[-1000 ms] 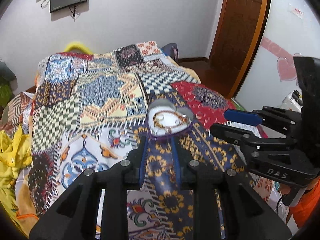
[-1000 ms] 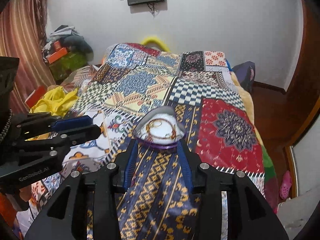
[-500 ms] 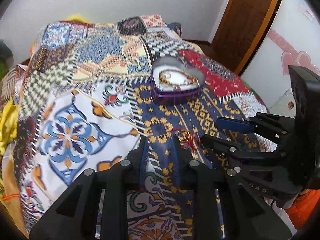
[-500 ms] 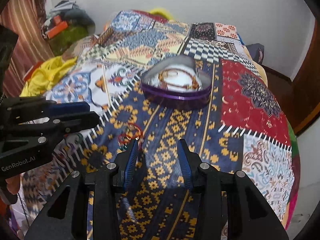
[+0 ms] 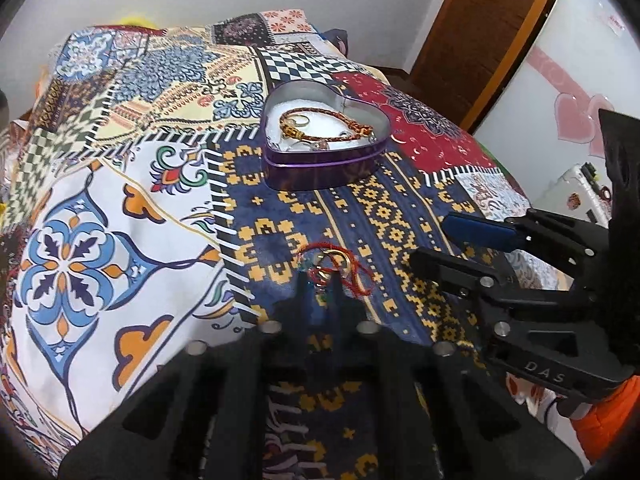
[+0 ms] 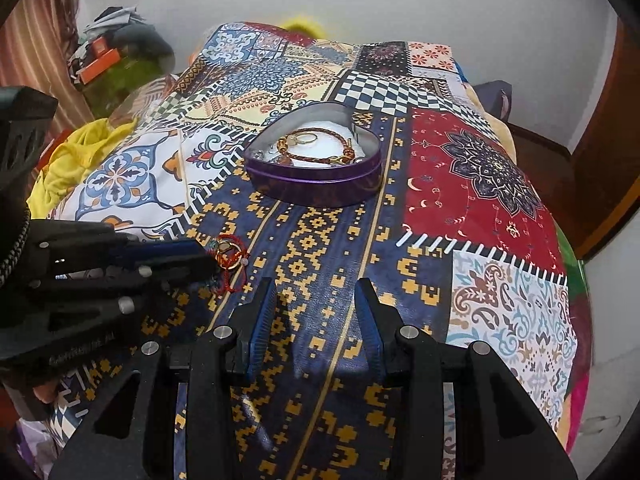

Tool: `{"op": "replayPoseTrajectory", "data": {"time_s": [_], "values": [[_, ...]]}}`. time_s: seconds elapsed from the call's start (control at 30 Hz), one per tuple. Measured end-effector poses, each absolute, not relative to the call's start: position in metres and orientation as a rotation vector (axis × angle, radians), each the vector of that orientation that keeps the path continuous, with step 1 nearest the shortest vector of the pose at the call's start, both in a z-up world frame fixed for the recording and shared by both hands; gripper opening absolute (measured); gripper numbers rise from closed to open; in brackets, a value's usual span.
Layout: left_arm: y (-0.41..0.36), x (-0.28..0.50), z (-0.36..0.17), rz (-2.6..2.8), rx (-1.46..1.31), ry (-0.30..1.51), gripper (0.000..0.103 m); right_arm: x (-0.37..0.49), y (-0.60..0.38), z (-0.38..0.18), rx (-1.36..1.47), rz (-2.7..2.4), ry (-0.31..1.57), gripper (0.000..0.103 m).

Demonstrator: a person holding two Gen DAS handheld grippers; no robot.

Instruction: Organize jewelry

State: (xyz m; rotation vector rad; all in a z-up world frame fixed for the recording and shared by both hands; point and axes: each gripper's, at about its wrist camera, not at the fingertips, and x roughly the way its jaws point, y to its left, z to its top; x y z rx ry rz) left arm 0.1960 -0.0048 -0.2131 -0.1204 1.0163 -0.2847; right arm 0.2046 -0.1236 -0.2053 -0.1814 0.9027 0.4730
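A purple heart-shaped tin stands open on the patchwork bedspread, holding a braided bracelet and small rings. It also shows in the right wrist view. A red cord bracelet with gold rings lies on the blue patch nearer me. My left gripper has its fingers narrowly apart, with its tips at the near part of the red bracelet; from the right wrist view the tips touch the bracelet. My right gripper is open and empty over the blue patch.
The patchwork bedspread covers the whole bed. A yellow cloth lies at its left edge. A wooden door stands at the far right. Clutter is piled by the wall.
Both grippers have dropped lower and tilted down toward the bed. My left gripper has moved onto the red bracelet and its fingers have narrowed around it.
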Motion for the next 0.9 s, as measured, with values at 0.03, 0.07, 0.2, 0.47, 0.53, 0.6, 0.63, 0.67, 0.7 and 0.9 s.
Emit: {"op": "replayPoseTrajectory", "data": {"time_s": [0.03,0.07,0.2,0.47,0.53,0.6,0.63,0.67,0.7,0.9], "values": [[-0.005,0.195,-0.212,-0.280,-0.117,1.012,0.001,0.204,-0.124,-0.205,-0.178,0.472,0.901,0.037],[-0.005,0.194,-0.211,-0.276,-0.111,1.009,0.000,0.204,-0.125,-0.205,-0.175,0.472,0.901,0.037],[-0.001,0.189,-0.200,-0.257,-0.100,0.978,0.000,0.203,-0.125,-0.203,-0.166,0.476,0.897,0.037],[0.009,0.182,-0.170,-0.265,-0.115,0.921,0.000,0.200,-0.124,-0.197,-0.156,0.481,0.880,0.037],[0.005,0.184,-0.174,-0.265,-0.103,0.947,0.004,0.200,-0.125,-0.197,-0.149,0.481,0.880,0.037],[-0.001,0.188,-0.183,-0.266,-0.092,0.980,0.020,0.199,-0.126,-0.197,-0.144,0.480,0.882,0.037],[-0.003,0.189,-0.188,-0.263,-0.092,0.996,0.024,0.199,-0.127,-0.197,-0.143,0.480,0.882,0.037],[-0.005,0.190,-0.193,-0.259,-0.093,1.009,0.027,0.199,-0.128,-0.197,-0.143,0.478,0.882,0.037],[-0.006,0.192,-0.198,-0.253,-0.093,1.020,0.027,0.199,-0.129,-0.197,-0.143,0.476,0.883,0.037],[-0.011,0.195,-0.215,-0.228,-0.082,1.031,0.021,0.201,-0.138,-0.199,-0.136,0.463,0.889,0.037]]}}
